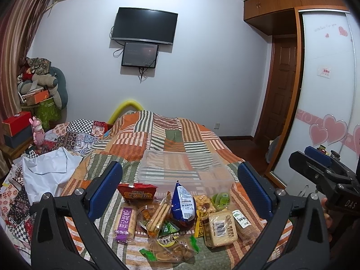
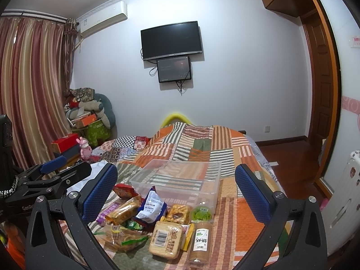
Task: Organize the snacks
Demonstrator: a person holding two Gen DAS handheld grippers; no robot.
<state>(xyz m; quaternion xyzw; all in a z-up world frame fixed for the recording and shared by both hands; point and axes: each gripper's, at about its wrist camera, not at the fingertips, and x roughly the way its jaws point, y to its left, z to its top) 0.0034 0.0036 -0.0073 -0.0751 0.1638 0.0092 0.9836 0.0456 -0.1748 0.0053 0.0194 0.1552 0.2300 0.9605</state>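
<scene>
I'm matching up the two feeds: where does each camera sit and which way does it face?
Left wrist: on the left hand-held gripper, facing the snack pile and clear plastic bin; right hand-held gripper at its right edge.
Right wrist: on the right hand-held gripper, facing likewise; left hand-held gripper at its left edge.
Shared: bin, blue snack bag, wall-mounted black TV.

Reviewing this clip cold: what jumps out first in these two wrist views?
A heap of wrapped snacks lies on the patchwork quilt at the near end of the bed, an upright blue bag in its middle. Just beyond it stands a clear plastic bin, with nothing visible in it. Both the left gripper and the right gripper hover open above the pile; a dark TV hangs on the far wall.
</scene>
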